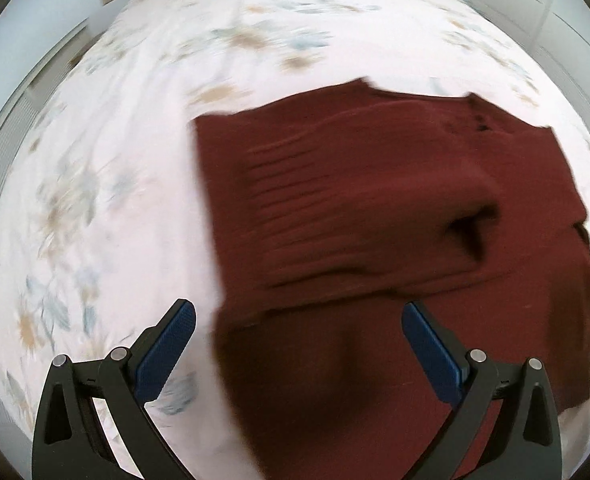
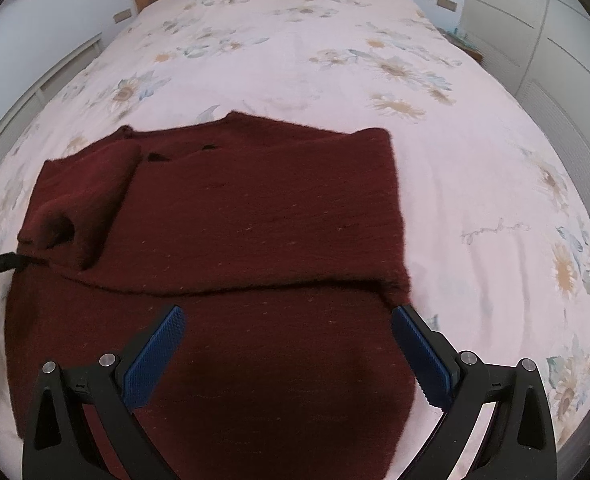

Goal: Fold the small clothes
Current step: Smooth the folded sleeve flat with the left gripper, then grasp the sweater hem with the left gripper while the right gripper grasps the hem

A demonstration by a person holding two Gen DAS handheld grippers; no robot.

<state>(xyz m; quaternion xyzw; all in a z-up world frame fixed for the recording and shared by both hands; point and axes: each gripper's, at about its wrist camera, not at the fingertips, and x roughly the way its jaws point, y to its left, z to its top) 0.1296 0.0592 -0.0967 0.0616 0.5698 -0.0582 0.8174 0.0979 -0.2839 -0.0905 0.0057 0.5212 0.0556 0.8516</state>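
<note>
Floral bedspread (image 2: 295,60) under the maroon sweater (image 2: 235,208); both my grippers, left (image 1: 299,348) and right (image 2: 287,352), hover with fingers spread, pinching nothing. I judge the loose sleeve fold could slip open.

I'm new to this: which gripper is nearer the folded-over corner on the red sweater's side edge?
Right. The right gripper hovers just below that folded corner; the left gripper is over the opposite edge of the sweater.
</note>
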